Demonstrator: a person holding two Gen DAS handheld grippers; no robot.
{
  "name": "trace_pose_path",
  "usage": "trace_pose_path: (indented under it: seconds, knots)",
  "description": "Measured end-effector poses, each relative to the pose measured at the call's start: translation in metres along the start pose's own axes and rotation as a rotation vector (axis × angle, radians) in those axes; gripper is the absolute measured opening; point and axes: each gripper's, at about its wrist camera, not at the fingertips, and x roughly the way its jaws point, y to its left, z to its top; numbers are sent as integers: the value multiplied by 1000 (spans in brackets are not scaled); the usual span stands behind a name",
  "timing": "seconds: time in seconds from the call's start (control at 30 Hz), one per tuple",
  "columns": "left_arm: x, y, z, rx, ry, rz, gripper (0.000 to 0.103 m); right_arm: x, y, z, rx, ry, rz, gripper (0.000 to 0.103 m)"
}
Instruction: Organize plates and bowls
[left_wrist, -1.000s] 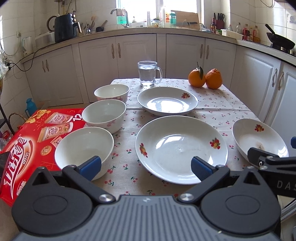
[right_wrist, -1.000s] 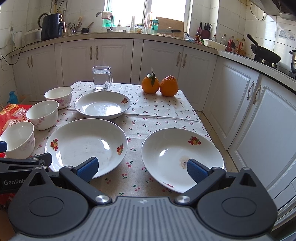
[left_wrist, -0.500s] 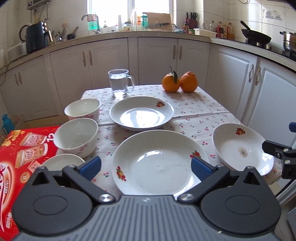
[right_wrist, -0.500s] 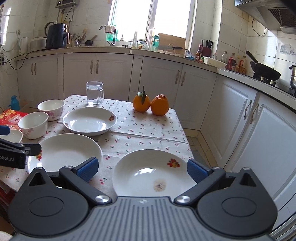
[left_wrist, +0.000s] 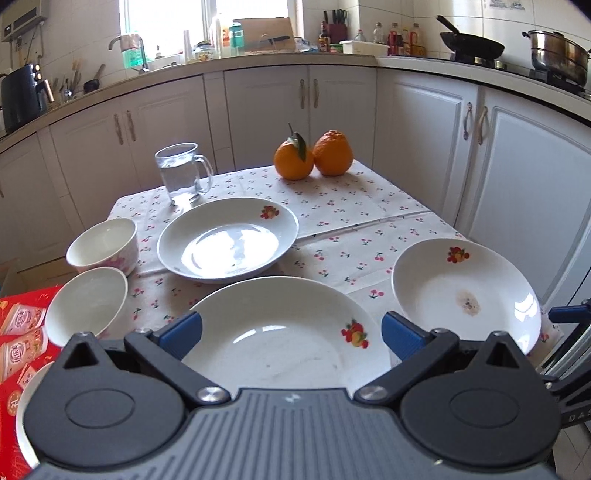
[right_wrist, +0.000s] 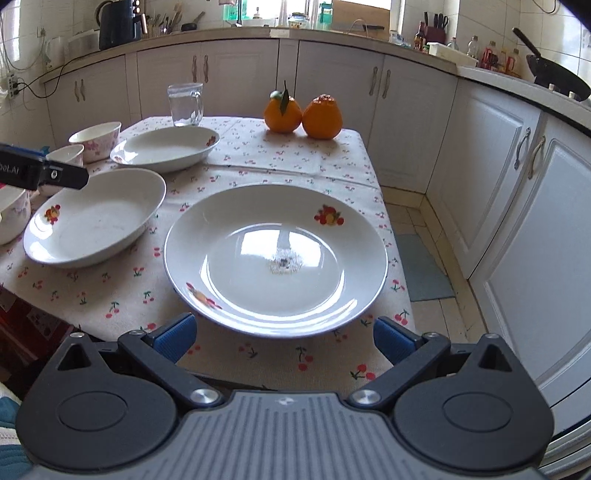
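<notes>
Three white plates with fruit prints lie on the cherry-print tablecloth. The near middle plate (left_wrist: 288, 332) sits right in front of my open left gripper (left_wrist: 291, 334), its rim between the blue pads. The far plate (left_wrist: 228, 239) lies beyond it. The right plate (right_wrist: 276, 258), with a small stain, lies just ahead of my open right gripper (right_wrist: 284, 338). Three white bowls stand at the left: a far bowl (left_wrist: 103, 245), a middle bowl (left_wrist: 86, 304) and a near bowl (left_wrist: 26, 413), largely hidden by the left gripper's body.
A glass mug of water (left_wrist: 183, 173) and two oranges (left_wrist: 312, 157) stand at the table's far end. A red printed box (left_wrist: 18, 332) lies off the left edge. White cabinets (right_wrist: 498, 166) and tiled floor border the table's right side.
Both grippers have swung and shifted: the left view turned right toward the plates, the right gripper dropped lower and closer to the right plate. Nothing on the table moved; both stay open.
</notes>
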Motion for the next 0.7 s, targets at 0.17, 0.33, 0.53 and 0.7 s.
trace_pose_path:
  seconds: [0.17,0.33,0.53,0.7]
  knots:
    - [20,-15,14,81,21,-40,102,18,-7,-3,-12,44,45,103]
    - [41,-35,28,173,64,-96,102,27,-15,0,-35,52,100,103]
    - [62,-62,40,309,99,-221,102,35,-26,4,-64,44,167,103]
    - [85,-80,52,367,161,-333,102,35,-30,-1,-84,2,194,103]
